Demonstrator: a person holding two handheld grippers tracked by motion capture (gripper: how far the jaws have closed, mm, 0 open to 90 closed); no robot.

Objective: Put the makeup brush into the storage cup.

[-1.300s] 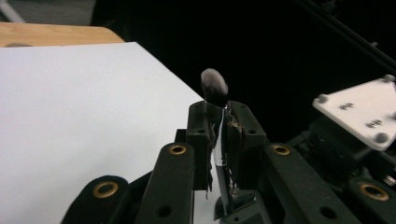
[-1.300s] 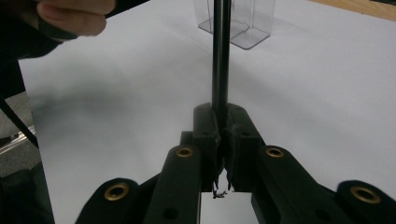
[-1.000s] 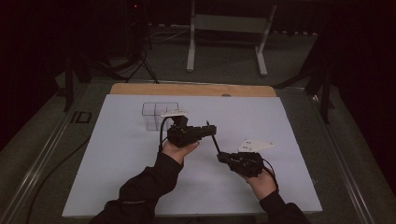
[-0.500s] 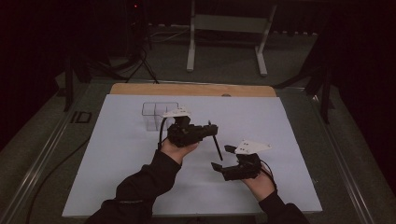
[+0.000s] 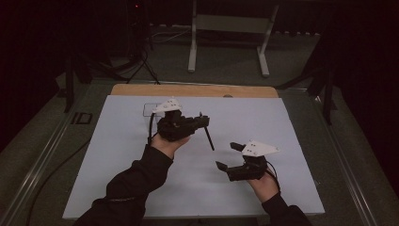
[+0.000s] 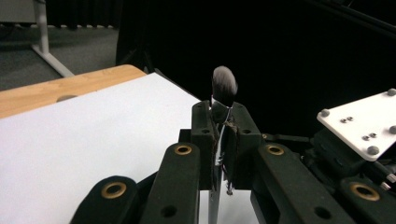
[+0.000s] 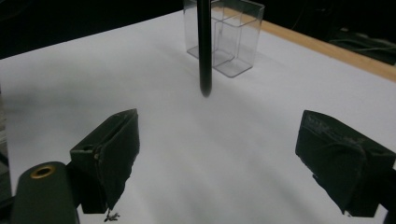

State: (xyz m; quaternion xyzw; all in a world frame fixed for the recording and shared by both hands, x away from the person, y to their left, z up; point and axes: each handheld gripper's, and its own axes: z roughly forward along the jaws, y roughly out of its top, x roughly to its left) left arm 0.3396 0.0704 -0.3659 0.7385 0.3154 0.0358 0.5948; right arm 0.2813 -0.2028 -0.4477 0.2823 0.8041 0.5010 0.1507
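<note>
My left gripper (image 5: 202, 120) is shut on a makeup brush (image 5: 209, 139) over the middle of the white sheet. The brush's black handle slants down toward the sheet, clear of it. In the left gripper view the grey bristle head (image 6: 224, 85) sticks out above the shut left gripper (image 6: 219, 109). My right gripper (image 5: 227, 156) is open and holds nothing, nearer the person and to the right of the handle's tip. In the right gripper view the handle (image 7: 204, 46) hangs ahead of the open right gripper (image 7: 219, 121). A clear box with compartments (image 7: 229, 37) stands behind it.
A white sheet (image 5: 117, 165) covers the table, with a wooden board edge (image 5: 197, 90) at the back. The clear box (image 5: 149, 109) stands just behind my left hand. A metal stand (image 5: 226, 23) is on the floor beyond the table.
My right gripper has drawn back from the brush handle toward the person, and its jaws have spread. The left gripper has tilted and shifted slightly left with the brush.
</note>
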